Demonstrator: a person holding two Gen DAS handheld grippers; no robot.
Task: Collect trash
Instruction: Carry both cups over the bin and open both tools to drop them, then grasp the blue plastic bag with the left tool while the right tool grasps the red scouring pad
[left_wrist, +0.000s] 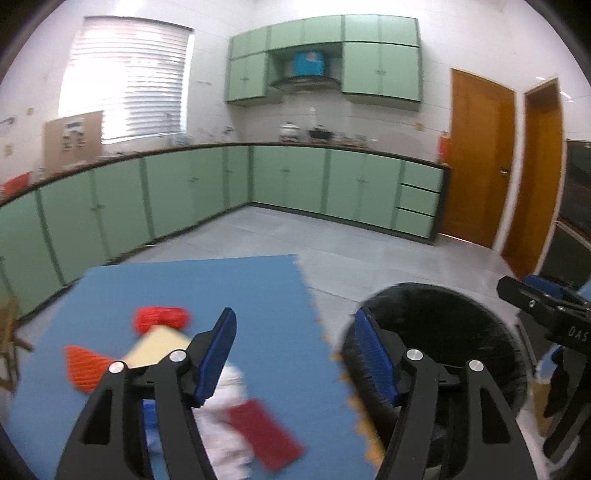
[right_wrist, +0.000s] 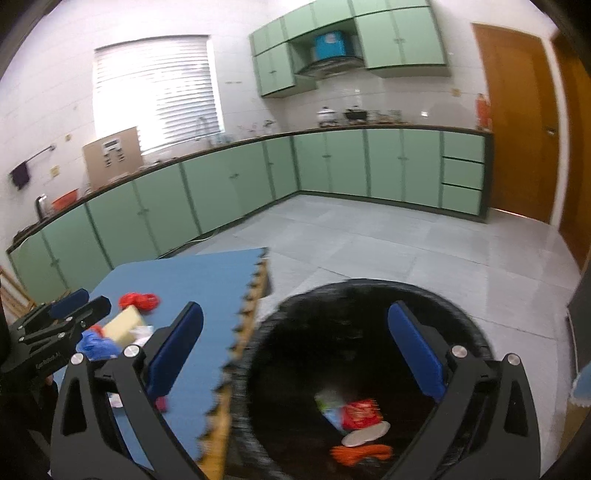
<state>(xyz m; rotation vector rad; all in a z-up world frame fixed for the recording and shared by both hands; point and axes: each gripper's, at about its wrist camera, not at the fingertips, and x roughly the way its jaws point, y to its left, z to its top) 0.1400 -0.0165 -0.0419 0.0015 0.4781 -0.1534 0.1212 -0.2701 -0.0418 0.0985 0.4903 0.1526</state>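
1. Plainly, the black bin (right_wrist: 369, 369) stands on the floor just beside the edge of the blue mat (left_wrist: 177, 295), close enough for a short carry from the litter to its mouth.
2. The right gripper (right_wrist: 295, 347) hangs over the bin's mouth with its jaws wide apart and nothing between them; that fits a drop already made, though this is a judgement.
3. Inside the bin lie a red wrapper (right_wrist: 360, 411), a pale disc (right_wrist: 365, 434) and an orange net (right_wrist: 360, 452), so part of the collecting looks done.
4. The left gripper (left_wrist: 295, 354) points across the mat's edge, one finger before the mat and the other before the bin's rim, jaws apart and empty.
5. Trash remains on the mat: a red mesh bundle (left_wrist: 160, 319), an orange piece (left_wrist: 85, 365), a cream-coloured block (left_wrist: 159, 349), white crumpled material (left_wrist: 229, 417) and a dark red flat packet (left_wrist: 266, 435), all near one another; blur hides their exact contact.
6. A blue bag (right_wrist: 98, 343) lies beside the cream block in the right wrist view.
7. Probably either hand goes to the mat pile next.
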